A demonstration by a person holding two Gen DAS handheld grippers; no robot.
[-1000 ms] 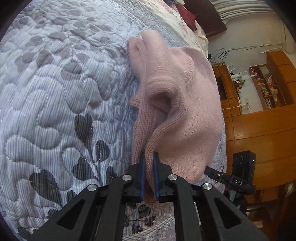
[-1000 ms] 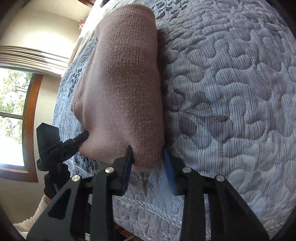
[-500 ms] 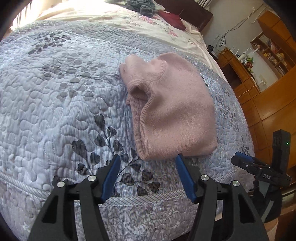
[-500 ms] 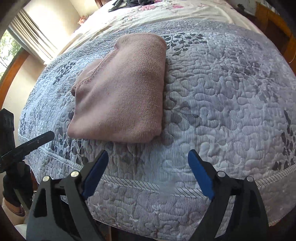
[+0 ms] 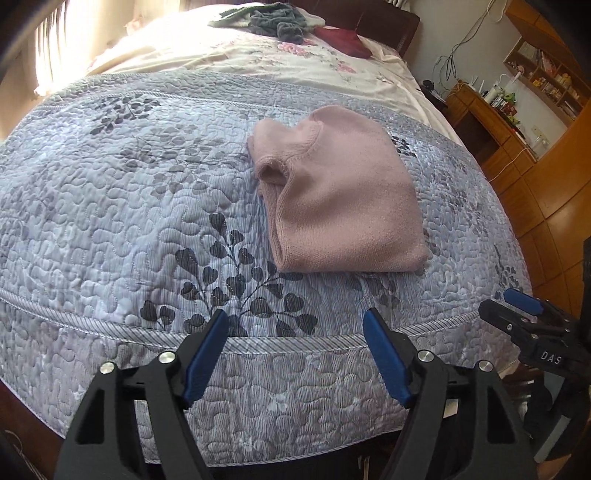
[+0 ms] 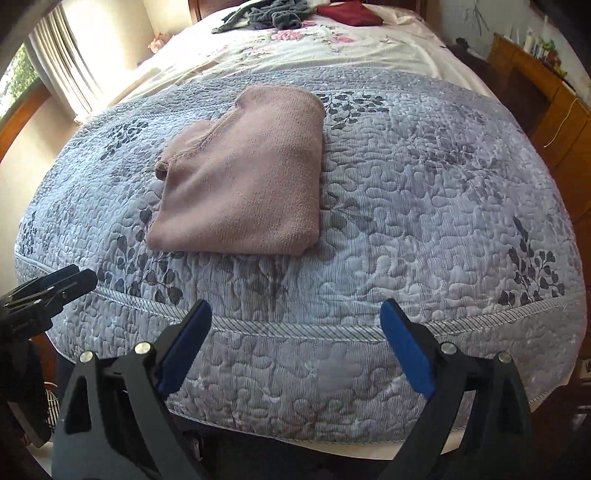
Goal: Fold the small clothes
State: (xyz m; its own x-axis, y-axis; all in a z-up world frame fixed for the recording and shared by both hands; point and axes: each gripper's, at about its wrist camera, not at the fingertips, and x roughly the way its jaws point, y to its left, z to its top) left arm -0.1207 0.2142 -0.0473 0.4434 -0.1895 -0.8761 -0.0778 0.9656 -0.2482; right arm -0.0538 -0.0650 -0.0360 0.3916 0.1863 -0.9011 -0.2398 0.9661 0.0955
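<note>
On the far left, sunlight is coming through a window with pale curtains [image 6: 70,70]. Beside it, a bed is filling most of both views, and a blue-grey quilted bedspread [image 5: 110,206] with dark leaf prints is covering its near end. The left gripper [image 5: 295,325] is hovering over the near edge of the bedspread, its blue-padded jaws standing wide apart and holding nothing. A folded pink knitted sweater [image 5: 343,199] is lying flat on the bedspread beyond that gripper, apart from it, with its collar opening facing left. In the right wrist view the same sweater [image 6: 251,177] is sitting left of centre, while the right gripper [image 6: 295,314] is hanging above the bedspread's near edge with its jaws also spread wide and empty, clear of the sweater. Further back, a floral sheet [image 5: 288,62] is covering the head of the bed, where a heap of grey clothes [image 5: 277,20] and a dark red cloth [image 5: 343,38] are lying. On the far right, wooden shelves [image 5: 509,107] carrying small items are standing against the wall.
</note>
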